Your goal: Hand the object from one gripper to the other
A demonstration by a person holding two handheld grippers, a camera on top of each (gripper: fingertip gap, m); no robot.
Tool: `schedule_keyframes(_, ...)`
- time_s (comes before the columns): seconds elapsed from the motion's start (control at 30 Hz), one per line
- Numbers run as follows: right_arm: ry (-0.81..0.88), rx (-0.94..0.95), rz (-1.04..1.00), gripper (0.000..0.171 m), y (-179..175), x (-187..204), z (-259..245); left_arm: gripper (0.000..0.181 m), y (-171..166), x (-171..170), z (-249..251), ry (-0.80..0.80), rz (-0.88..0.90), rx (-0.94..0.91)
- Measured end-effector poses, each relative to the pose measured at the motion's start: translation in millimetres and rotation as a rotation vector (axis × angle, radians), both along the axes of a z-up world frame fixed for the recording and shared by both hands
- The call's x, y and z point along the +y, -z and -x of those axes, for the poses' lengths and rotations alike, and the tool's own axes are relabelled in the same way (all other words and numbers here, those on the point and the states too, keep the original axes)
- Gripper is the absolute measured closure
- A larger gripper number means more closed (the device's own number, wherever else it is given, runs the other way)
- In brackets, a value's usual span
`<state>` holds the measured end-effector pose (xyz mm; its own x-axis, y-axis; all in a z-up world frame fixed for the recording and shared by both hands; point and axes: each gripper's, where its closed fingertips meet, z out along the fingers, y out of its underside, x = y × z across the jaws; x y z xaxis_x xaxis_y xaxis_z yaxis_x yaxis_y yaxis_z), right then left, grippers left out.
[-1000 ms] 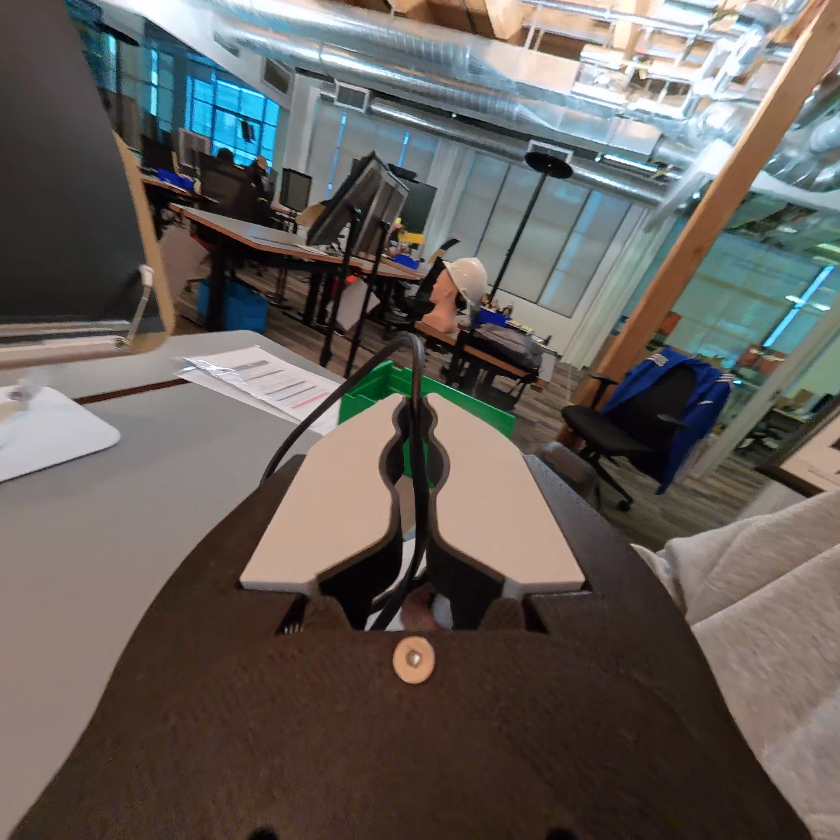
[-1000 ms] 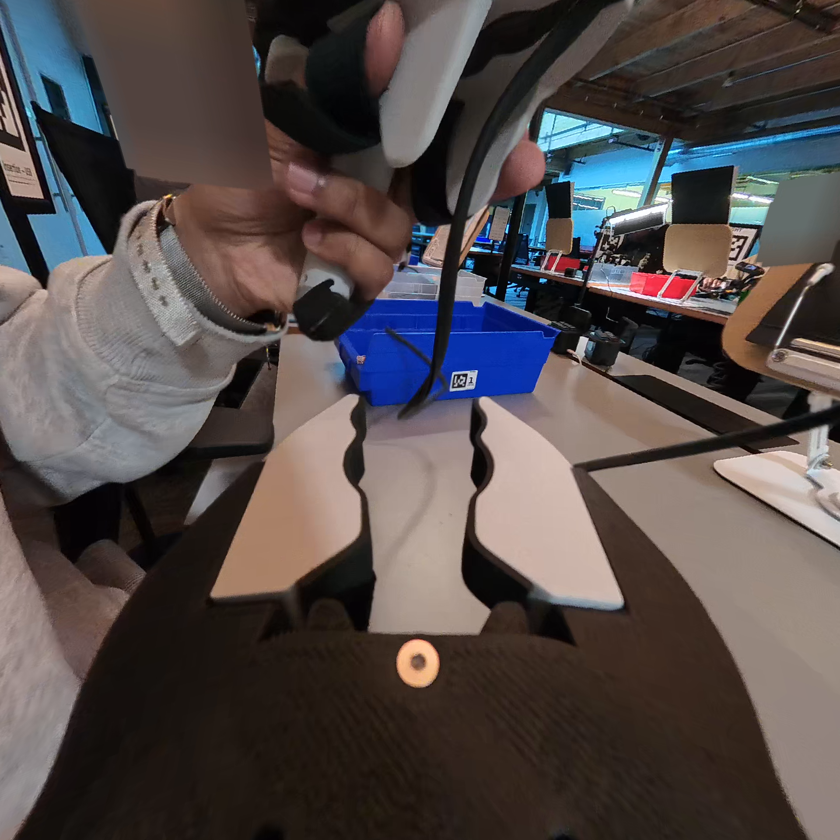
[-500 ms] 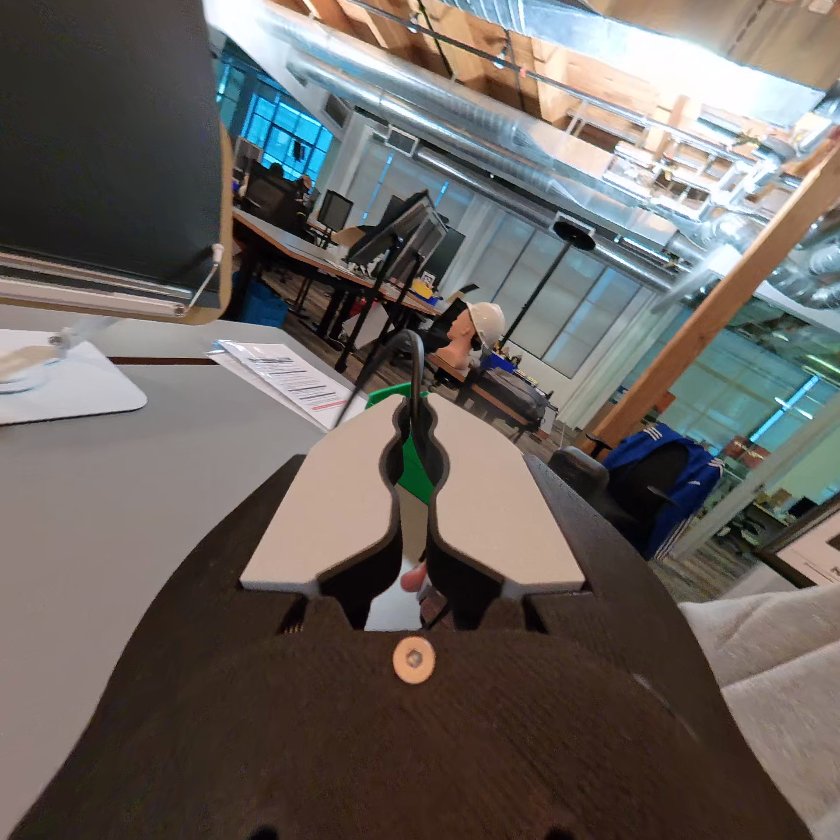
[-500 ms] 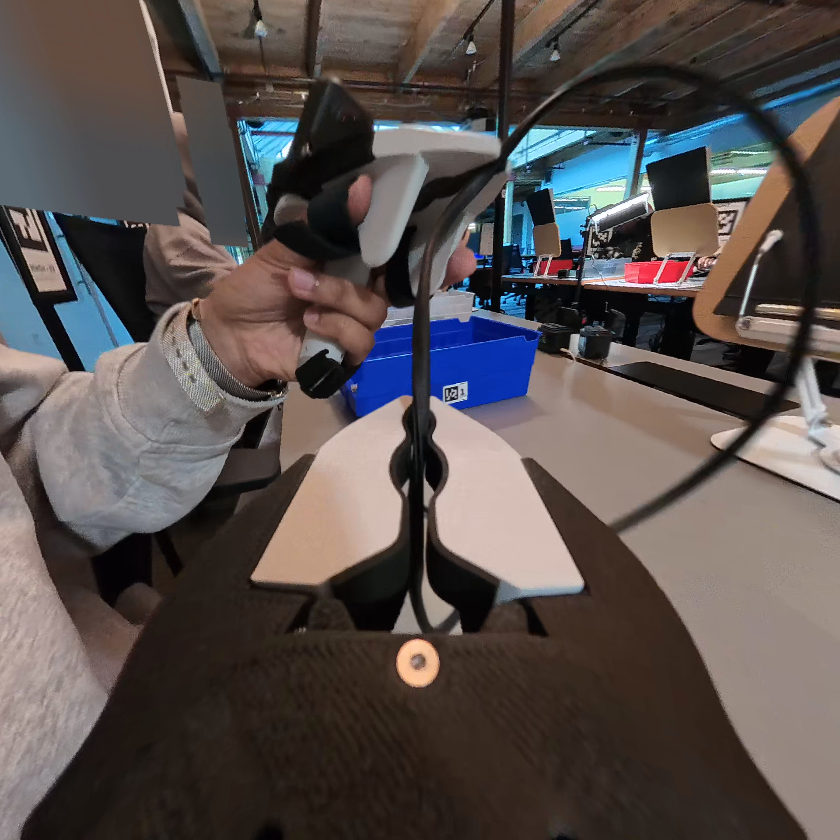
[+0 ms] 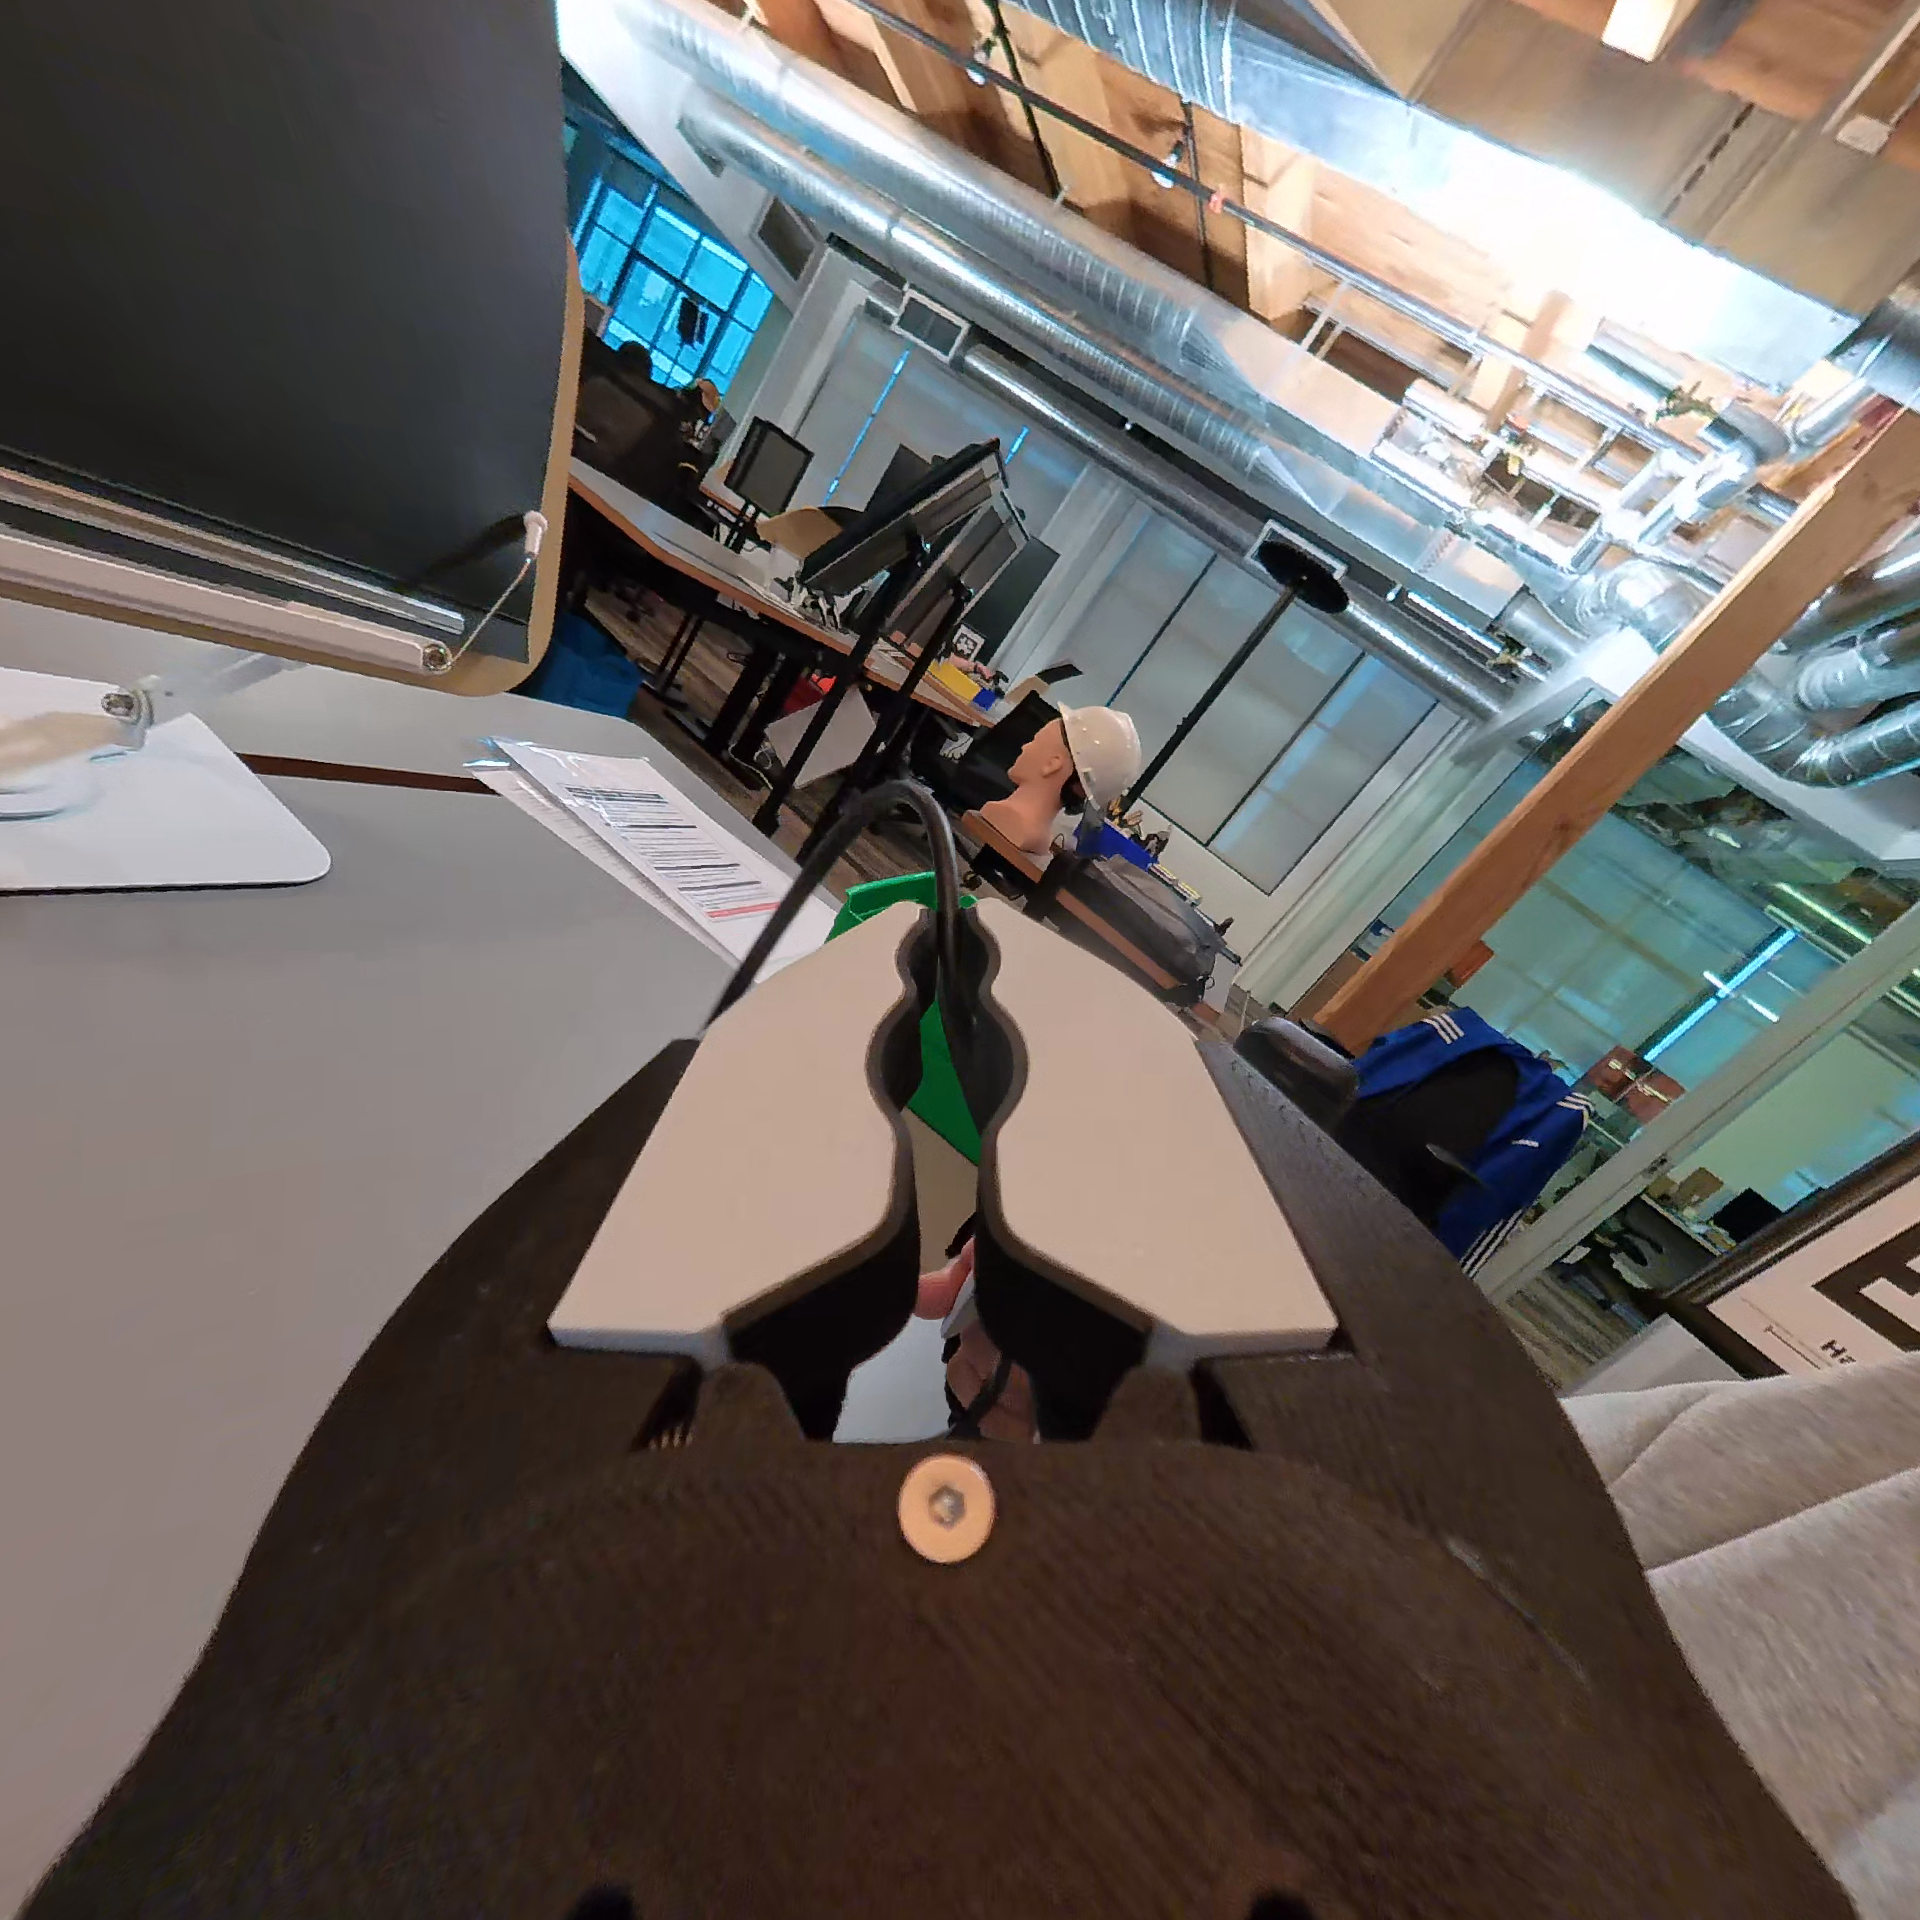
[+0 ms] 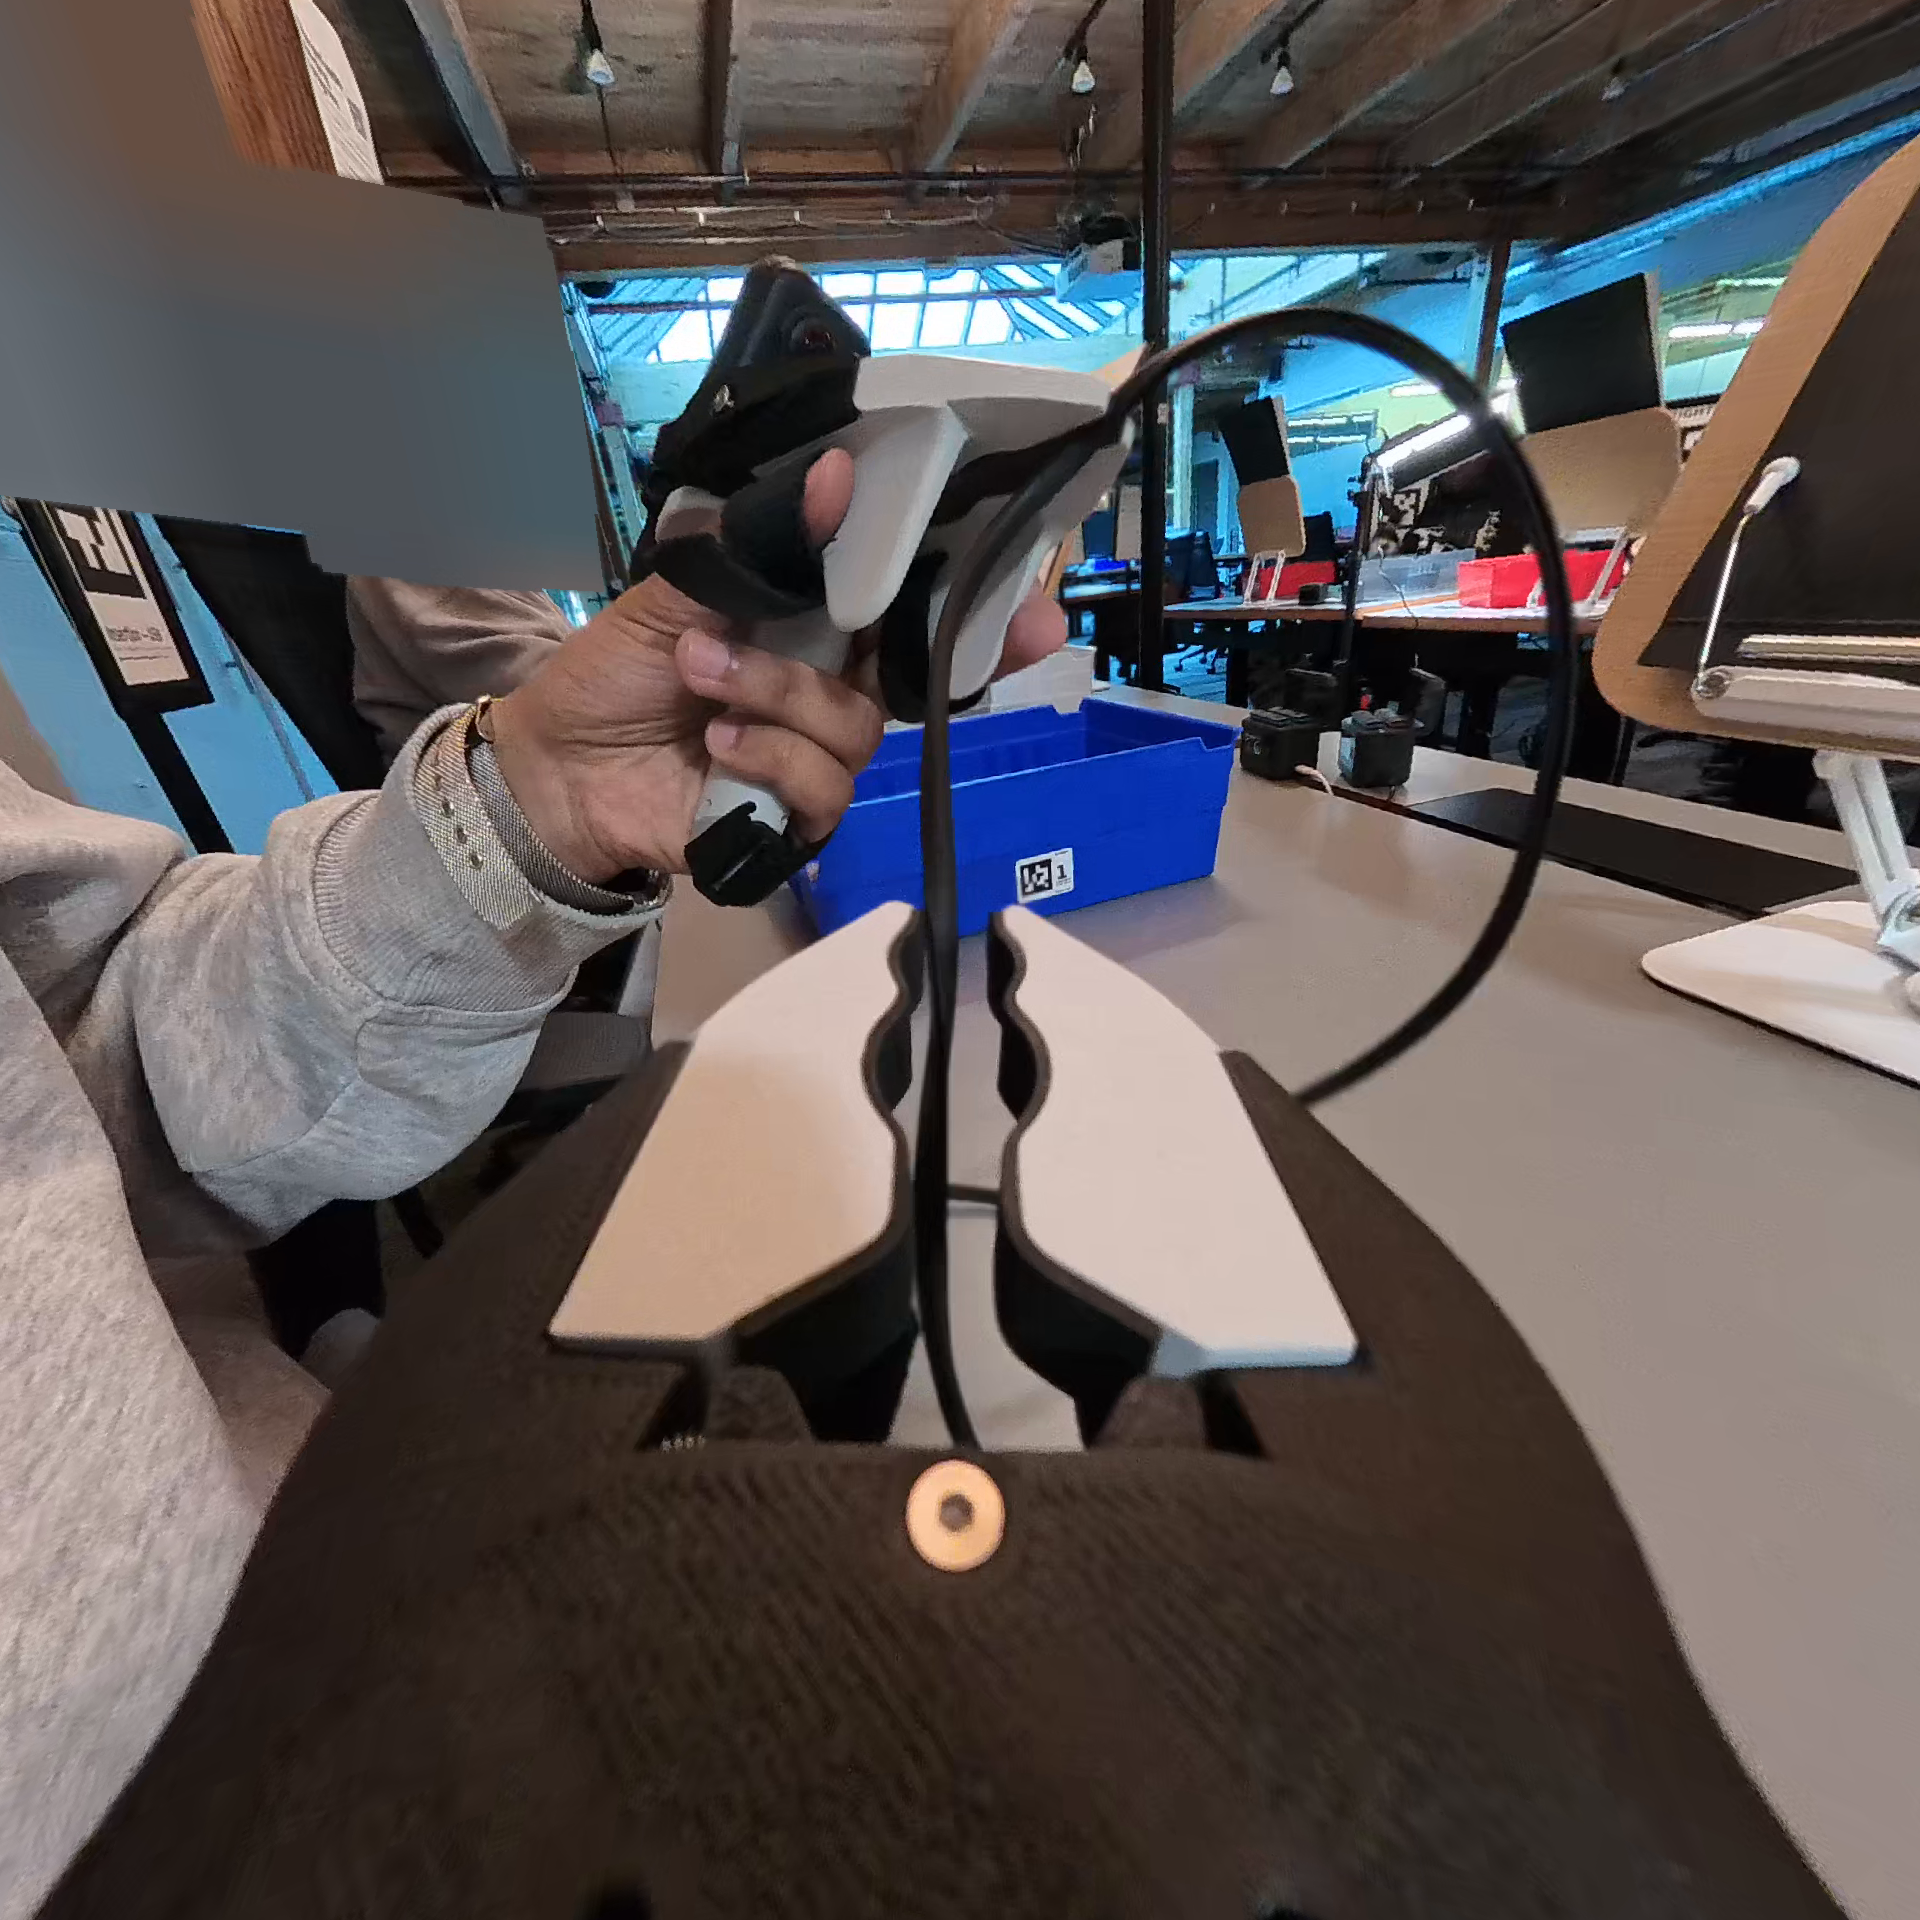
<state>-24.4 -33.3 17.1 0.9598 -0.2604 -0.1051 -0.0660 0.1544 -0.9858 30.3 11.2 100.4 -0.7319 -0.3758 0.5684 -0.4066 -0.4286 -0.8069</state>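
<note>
- The left gripper (image 5: 943, 920) has its jaws closed together on a black cable (image 5: 940, 852), which arches up out of the tips and drops away to the left over the grey table (image 5: 260, 1039)
- In the right wrist view the same cable (image 6: 940, 831) runs down the gap of the right gripper (image 6: 951, 920); those jaws stand a little apart, and the cable seems to pass between them without being pinched, though contact lower down is hard to judge
- From the left gripper (image 6: 935, 499), gripped by a hand (image 6: 675, 738) in a grey sleeve, the cable loops wide to the right and comes back down beside the right gripper
- A blue bin (image 6: 1039, 800) sits on the table (image 6: 1558, 1195) behind the right gripper
- A green bin (image 5: 935, 1081) shows through the left gripper's gap, with printed paper (image 5: 644, 831) near it
</note>
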Motion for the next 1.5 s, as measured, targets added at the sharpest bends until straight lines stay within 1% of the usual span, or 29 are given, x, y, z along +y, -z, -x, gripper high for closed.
schedule_keyframes(0.03,0.0,-0.003,0.008,0.162,1.2,0.4,0.0,0.18,-0.4,0.1,0.2,0.004,0.005,0.003)
schedule_keyframes(0.17,-0.006,-0.013,0.047,0.161,7.2,4.8,1.7,0.18,-1.7,-2.9,2.8,0.019,0.011,0.003)
schedule_keyframes(0.23,-0.011,-0.017,0.075,0.166,10.7,7.2,3.3,0.179,-2.3,-3.5,3.5,0.022,0.012,0.001)
schedule_keyframes(0.3,-0.014,-0.019,0.095,0.166,11.6,8.6,4.4,0.179,-1.2,-2.6,2.2,0.014,0.0,-0.004)
schedule_keyframes(0.4,-0.003,-0.021,0.049,0.167,2.4,3.8,3.3,0.178,2.7,3.2,-3.7,-0.016,-0.009,-0.002)
schedule_keyframes(0.47,0.008,-0.005,0.02,0.167,-2.1,-2.1,-0.9,0.173,8.9,7.7,-10.4,-0.042,-0.023,0.009)
schedule_keyframes(0.5,0.016,0.003,0.011,0.166,-3.6,-5.6,-4.0,0.166,12.1,10.4,-14.2,-0.059,-0.03,0.013)
schedule_keyframes(0.57,0.038,0.022,0.006,0.166,-6.3,-13.1,-11.4,0.143,18.3,16.3,-22.7,-0.107,-0.046,0.016)
schedule_keyframes(0.6,0.045,0.033,0.006,0.167,-9.1,-16.7,-14.7,0.136,19.1,17.6,-24.7,-0.121,-0.047,0.006)
schedule_keyframes(0.67,0.051,0.052,0.002,0.167,-20.5,-23.2,-18.8,0.127,17.2,15.5,-24.2,-0.12,-0.045,-0.029)
schedule_keyframes(0.8,0.028,0.053,0.003,0.167,-59.7,-28.5,-17.1,0.118,6.7,-2.1,-9.5,-0.055,-0.069,-0.143)
schedule_keyframes(0.87,0.014,0.036,0.031,0.167,-80.1,-27.1,-14.4,0.107,-0.2,-12.1,1.0,-0.025,-0.096,-0.228)
schedule_keyframes(0.97,0.025,0.019,0.011,0.167,-112.0,-27.2,-10.8,0.085,0.8,-33.3,19.6,0.048,-0.215,-0.35)
schedule_keyframes(1.03,0.019,0.04,-0.046,0.167,-130.3,-29.1,-6.6,0.073,13.8,-46.3,25.1,0.071,-0.345,-0.398)
schedule_keyframes(1.1,0.004,0.08,-0.113,0.167,-144.1,-32.5,-2.4,0.066,32.9,-59.0,28.2,0.097,-0.467,-0.419)
schedule_keyframes(1.17,-0.003,0.129,-0.176,0.167,-154.0,-37.6,-0.3,0.067,48.9,-72.2,32.2,0.118,-0.523,-0.43)
schedule_keyframes(1.3,-0.017,0.197,-0.27,0.166,-168.4,-49.4,3.2,0.068,72.5,-100.7,46.4,0.199,-0.516,-0.397)
schedule_keyframes(1.4,-0.019,0.21,-0.302,0.166,-175.0,-55.4,6.0,0.073,82.3,-114.2,55.5,0.231,-0.514,-0.401)
schedule_keyframes(1.5,-0.024,0.208,-0.315,0.166,-178.8,-57.8,8.8,0.082,83.1,-119.3,60.5,0.239,-0.491,-0.424)
